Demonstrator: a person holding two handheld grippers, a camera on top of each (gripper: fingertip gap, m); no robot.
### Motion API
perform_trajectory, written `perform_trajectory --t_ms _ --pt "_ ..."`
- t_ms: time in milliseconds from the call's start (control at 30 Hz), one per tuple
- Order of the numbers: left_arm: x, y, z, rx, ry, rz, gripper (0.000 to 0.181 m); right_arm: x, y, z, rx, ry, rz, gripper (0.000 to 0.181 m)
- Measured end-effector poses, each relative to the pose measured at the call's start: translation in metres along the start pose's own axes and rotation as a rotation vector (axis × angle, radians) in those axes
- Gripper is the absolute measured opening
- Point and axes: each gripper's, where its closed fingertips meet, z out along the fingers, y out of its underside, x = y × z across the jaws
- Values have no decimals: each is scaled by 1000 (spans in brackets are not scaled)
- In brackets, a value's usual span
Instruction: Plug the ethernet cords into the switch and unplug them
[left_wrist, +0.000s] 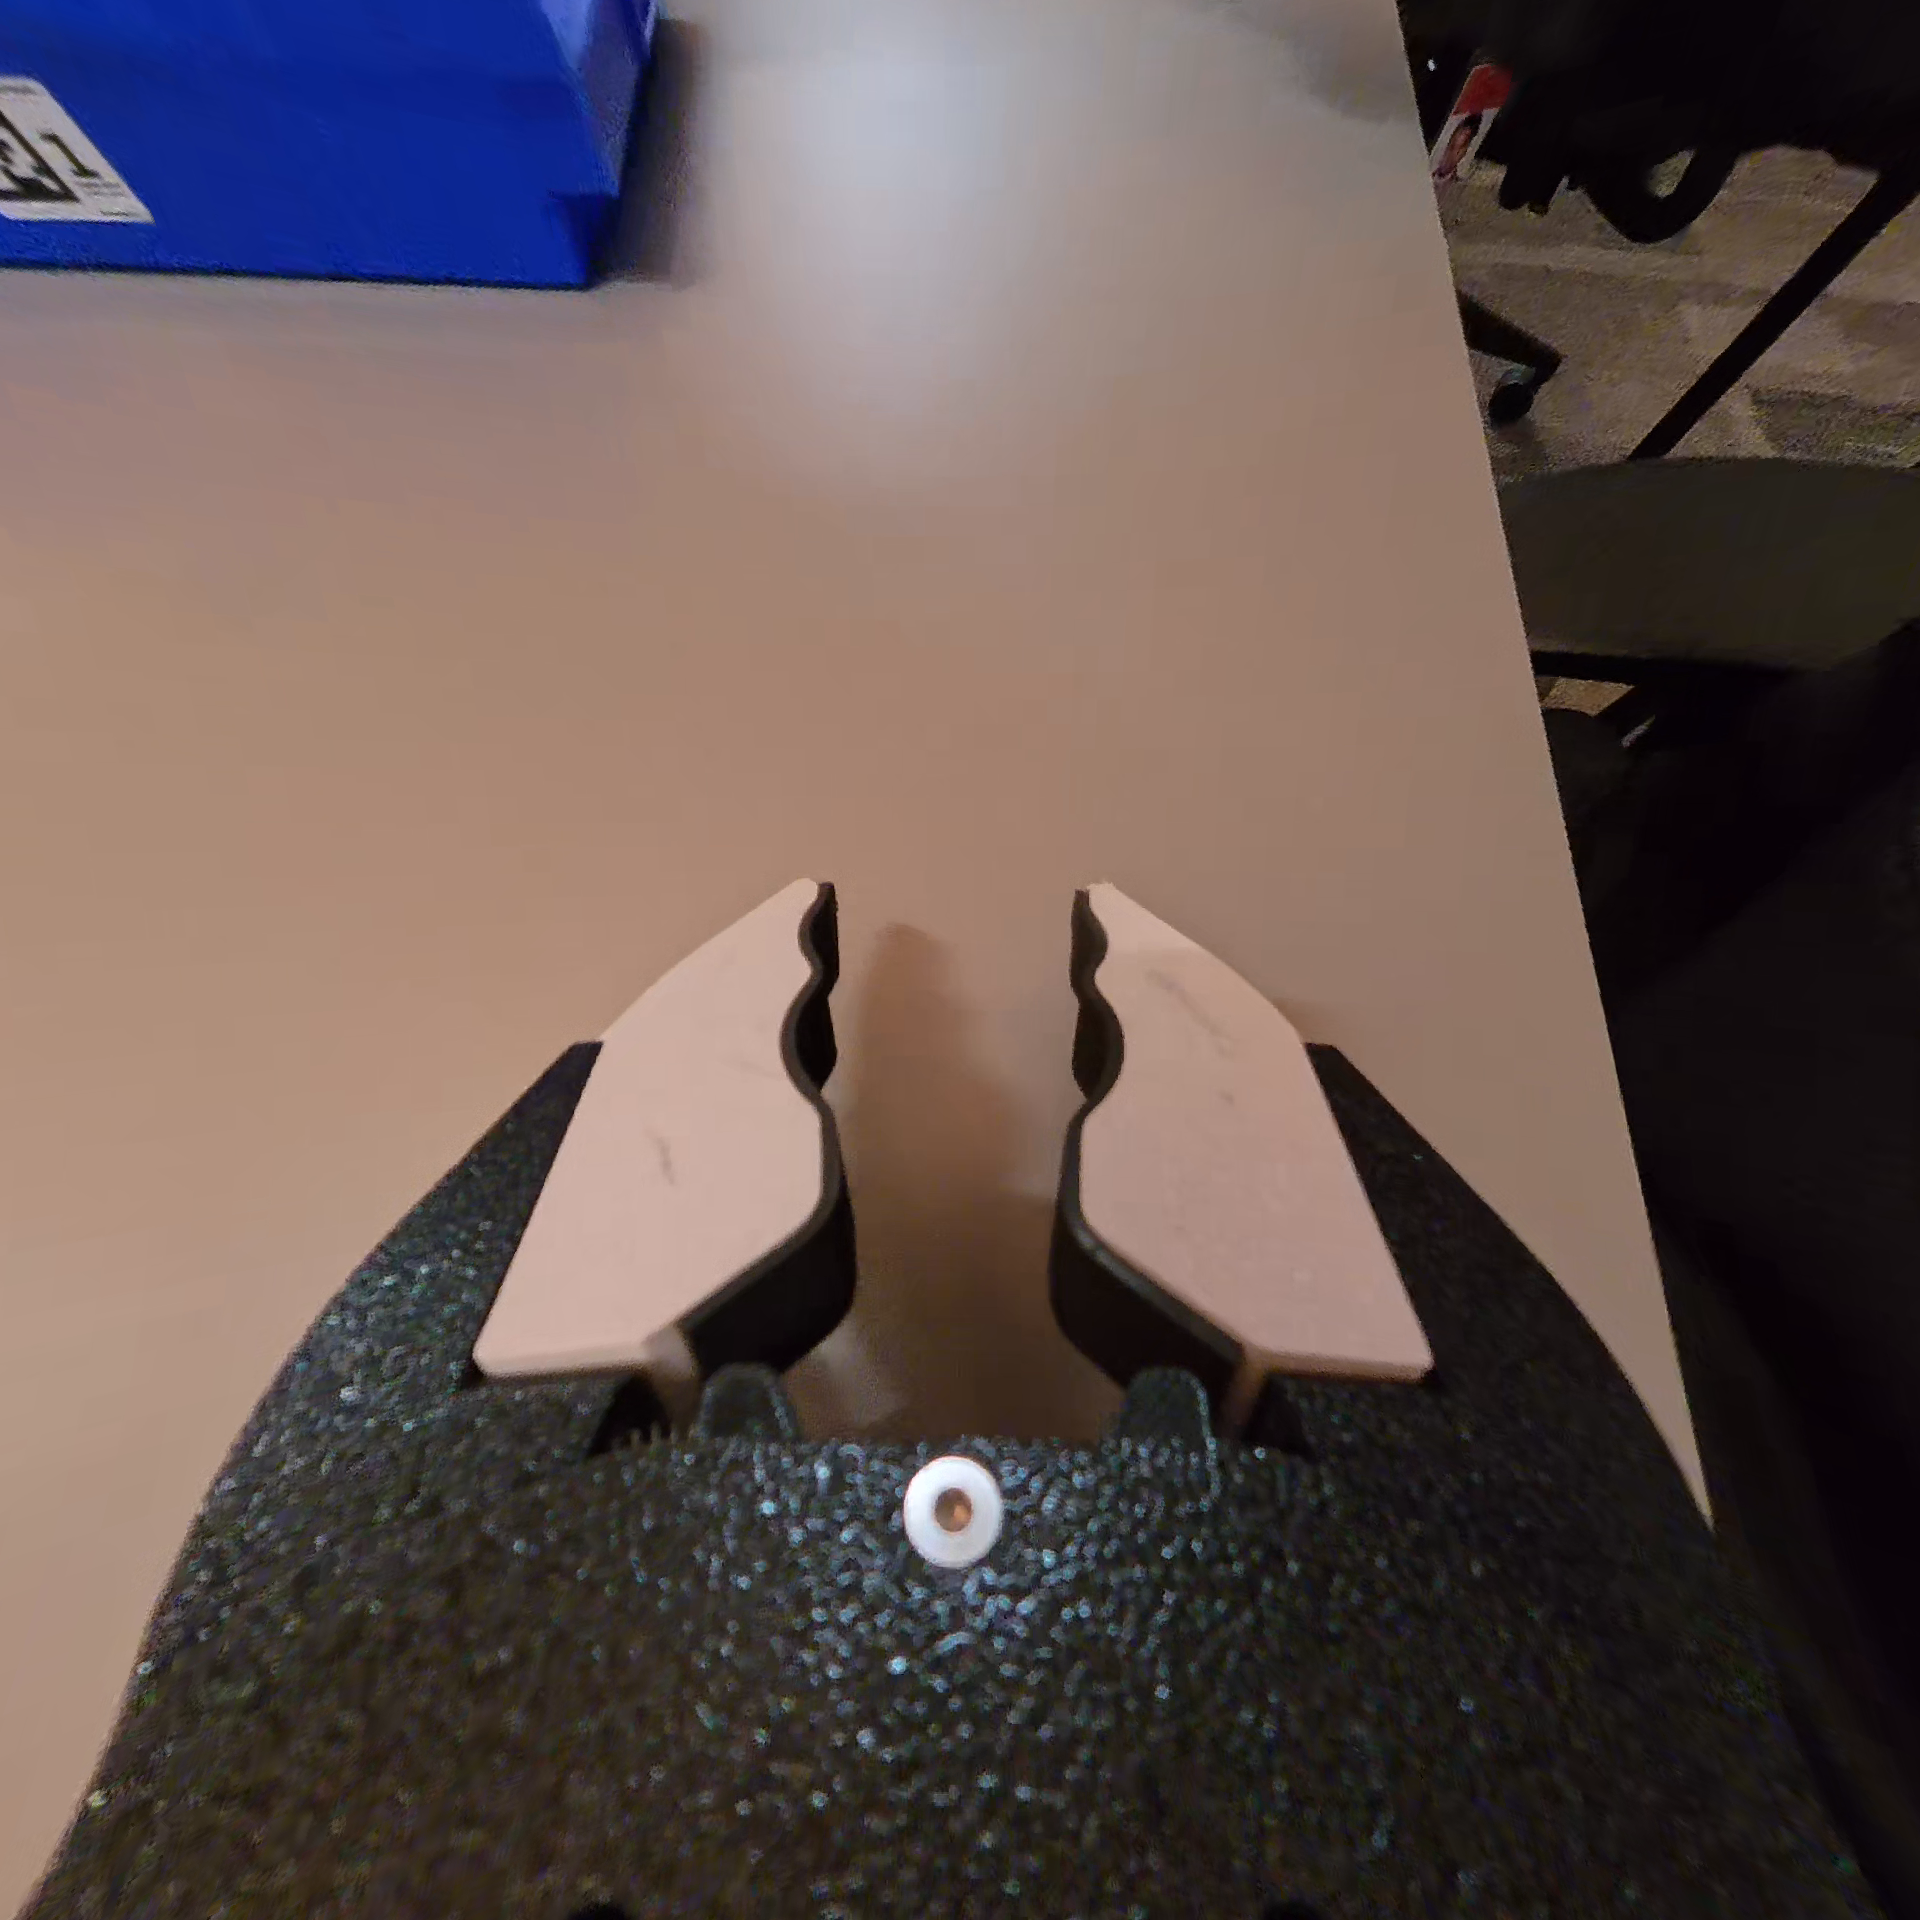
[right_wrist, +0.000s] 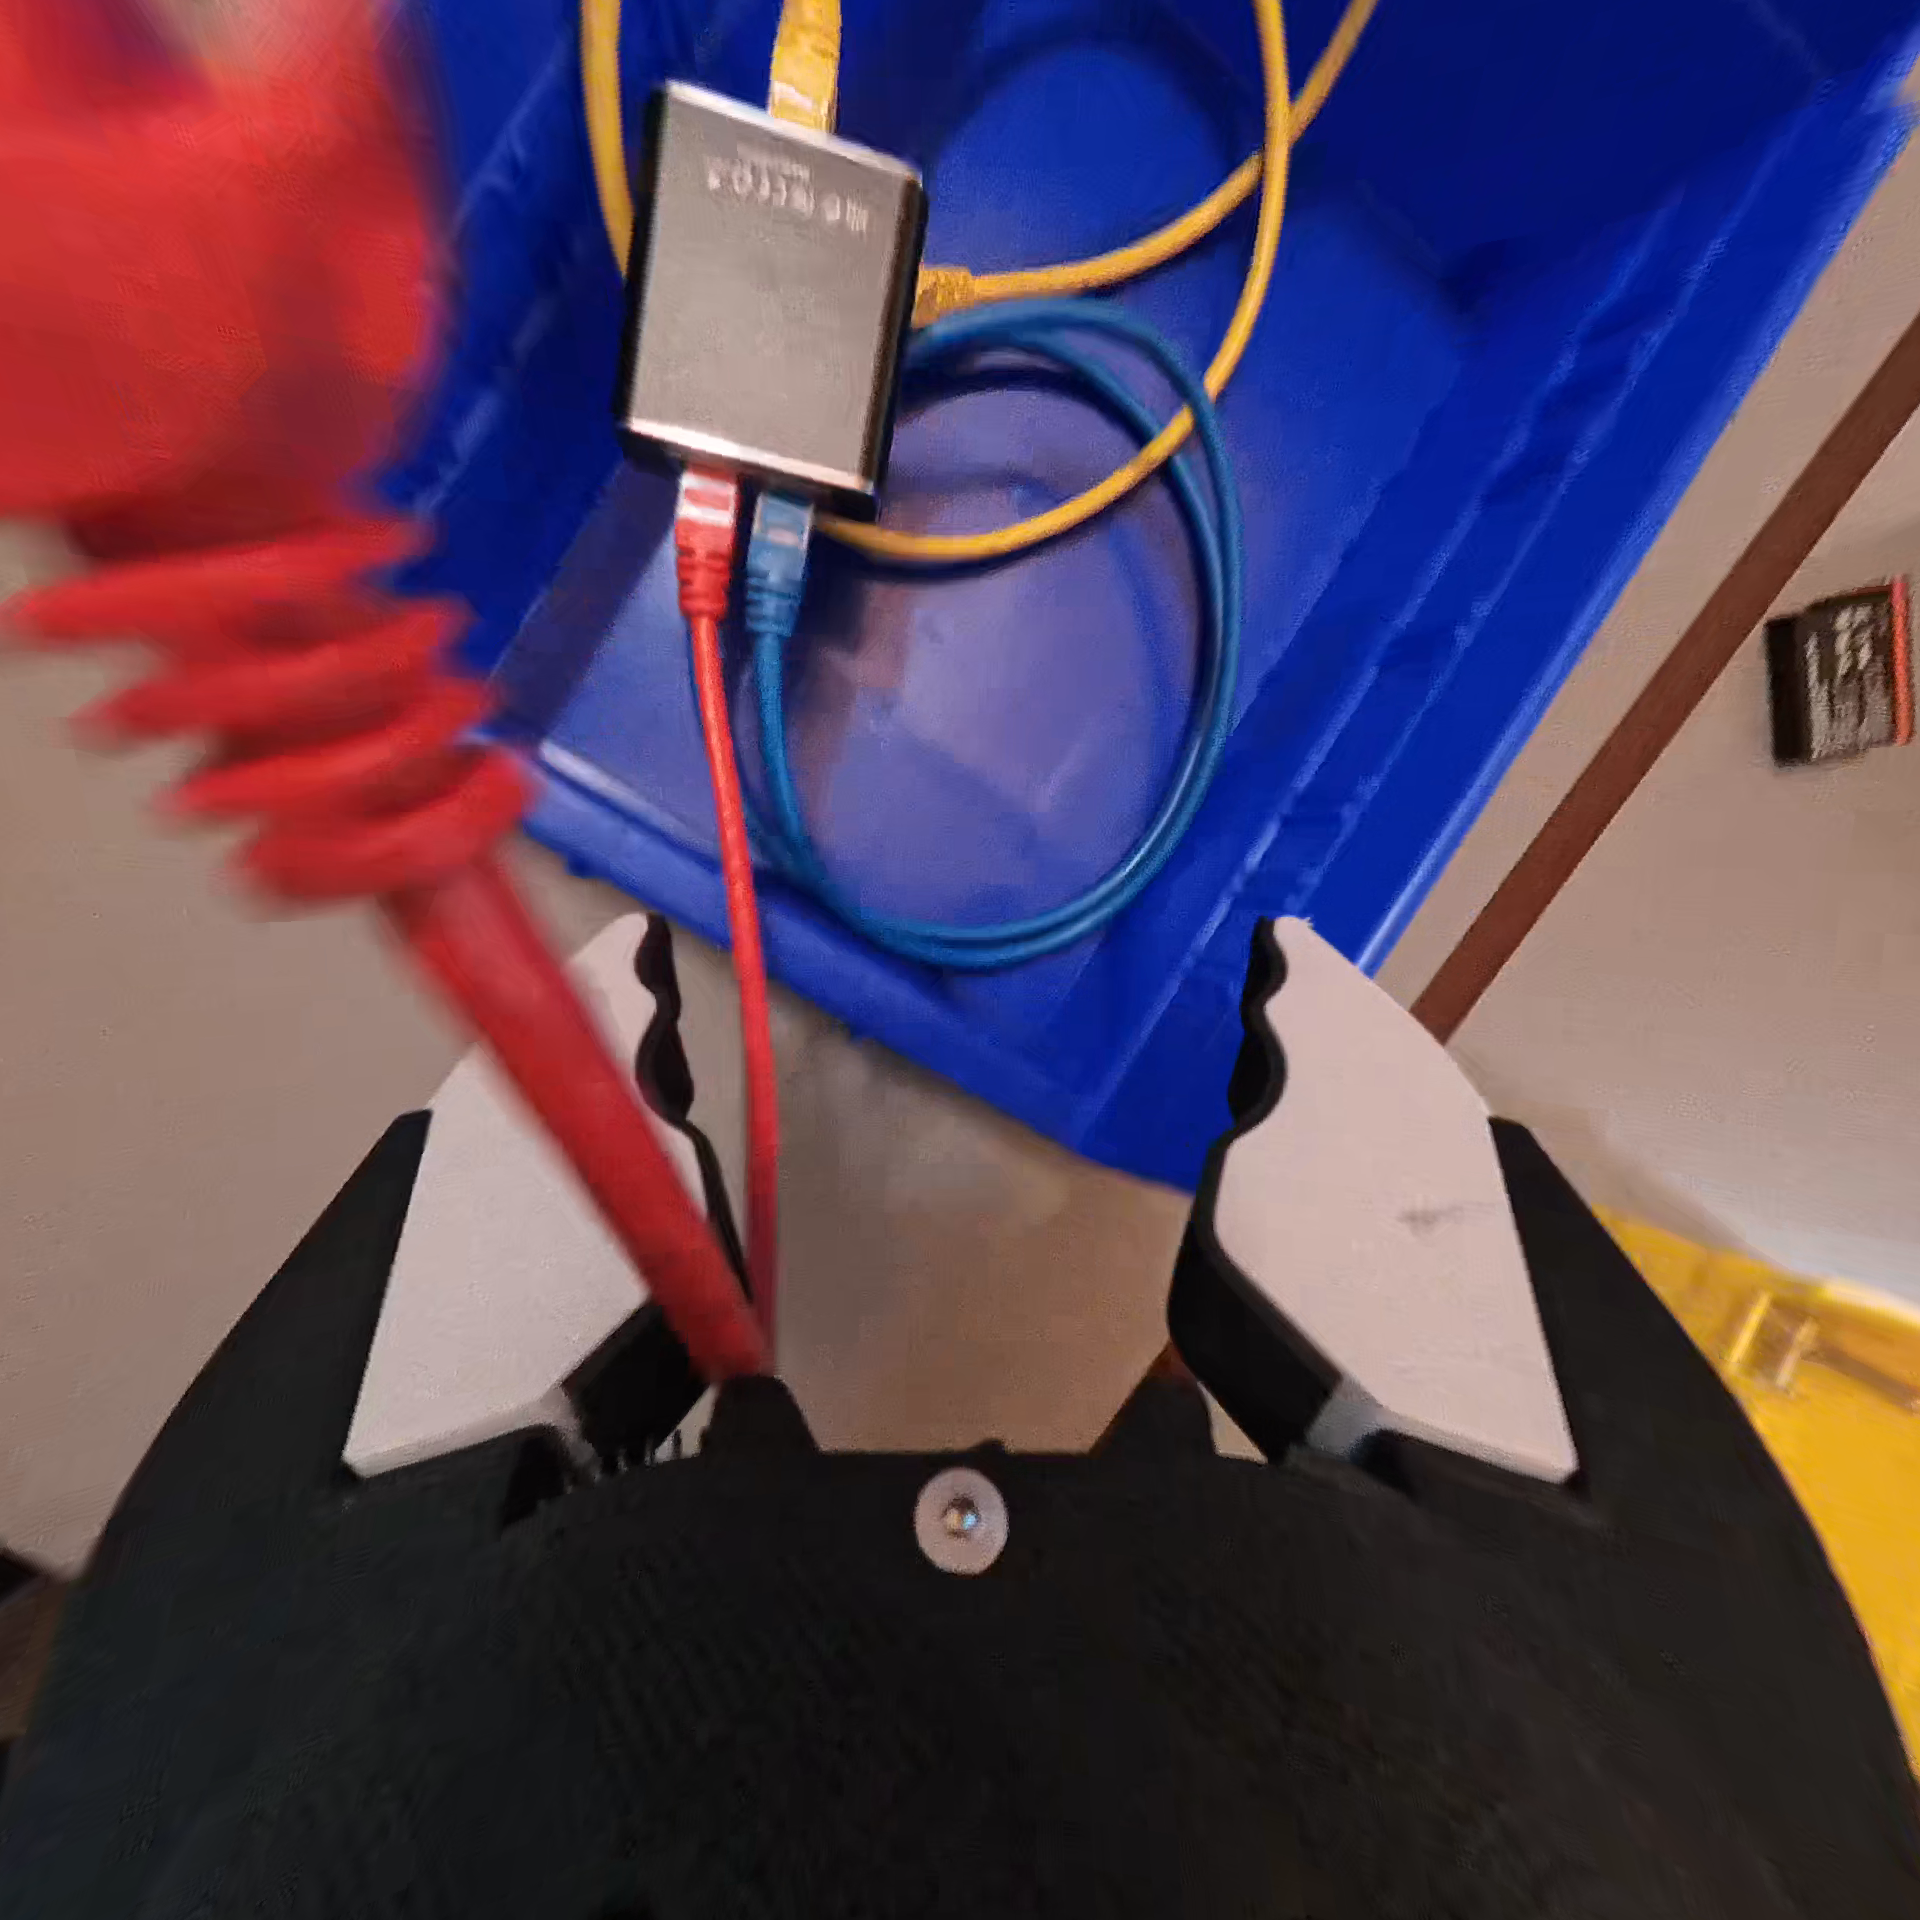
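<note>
Ahead of spread right claw (right_wrist: 956, 997): switch (right_wrist: 769, 301) in bin (right_wrist: 1403, 727), red cord (right_wrist: 743, 935) plugged, probably for unplugging; left claw (left_wrist: 954, 914) spread, parked over bare surface (left_wrist: 623, 623).

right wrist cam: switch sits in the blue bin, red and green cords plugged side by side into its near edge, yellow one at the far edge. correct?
One thing is off: the cord beside the red cord in the switch's near edge is blue, not green. The right wrist view shows this. The rest holds: the switch sits in the blue bin, and a yellow cord plugs into its far edge.
</note>
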Motion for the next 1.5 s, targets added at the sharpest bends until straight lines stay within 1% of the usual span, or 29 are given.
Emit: perform_trajectory --t_ms 67,100,133,167,200,233,267,333,367,467,567,633,667,700,733,767,800,867,933,1000,1033,1067,1100,1167,1200,1233,1300,1400,1500 --pt "-4 -1 0 -5 2 1 42 -4 24 -13 -3 -42 36 106" --pt "-6 -2 0 -3 4 -1 42 -10 32 -22 28 -82 61 106" --pt "-8 -5 1 4 4 -8 42 -16 35 -31 94 -138 87 105" --pt "-12 -10 3 16 -1 -19 42 -24 31 -42 205 -202 121 105" --pt "-18 -17 6 34 -16 -35 42 -30 28 -54 315 -256 165 101" --pt "-24 -27 11 59 -38 -53 43 -31 29 -65 397 -267 209 91" --pt "-32 -39 16 88 -67 -75 45 -26 32 -72 463 -220 257 82" --pt "-48 -64 30 154 -127 -125 50 -14 41 -82 575 -55 340 86" --pt "-54 -76 38 179 -148 -150 51 -13 46 -87 625 23 362 89" --pt "-72 -114 55 259 -206 -192 56 -35 56 -86 715 178 387 95" --pt "-98 -152 66 329 -306 -242 60 -63 60 -66 742 262 403 95" --pt "-113 -168 81 315 -349 -306 71 -71 55 -50 740 301 398 93" --pt "-120 -173 91 294 -368 -337 75 -72 52 -44 702 319 371 94" --pt "-126 -176 101 260 -389 -366 80 -68 54 -43 638 368 356 96" --pt "-133 -175 112 214 -421 -398 87 -62 55 -48 593 438 353 99" --pt "-138 -174 121 173 -455 -428 93 -58 54 -55 585 500 341 99" --pt "-142 -174 130 145 -480 -440 96 -57 51 -62 601 534 317 99" --pt "-152 -170 145 98 -542 -417 95 -59 47 -69 657 549 294 100" --pt "-154 -167 158 87 -540 -420 96 -57 51 -69 676 522 342 100" --pt "-150 -168 160 109 -519 -433 75 -55 56 -73 682 512 393 100" --pt "-153 -167 156 108 -554 -414 69 -53 56 -79 701 523 401 98" --pt "-159 -164 149 95 -609 -384 59 -53 56 -85 727 531 402 96" --pt "-167 -158 139 77 -674 -359 44 -53 55 -90 753 533 411 93" --pt "-184 -142 115 95 -752 -377 19 -55 50 -97 789 519 464 90" --pt "-191 -131 101 104 -785 -374 10 -60 43 -100 813 492 472 90" --pt "-194 -121 87 110 -803 -363 7 -67 33 -103 840 464 460 90" --pt "-186 -103 65 146 -744 -404 6 -82 15 -106 845 449 419 88" --pt "-164 -71 27 141 -742 -392 6 -104 -8 -102 788 470 361 94" --pt "-135 -39 -14 173 -764 -399 6 -136 -40 -94 798 398 304 102"
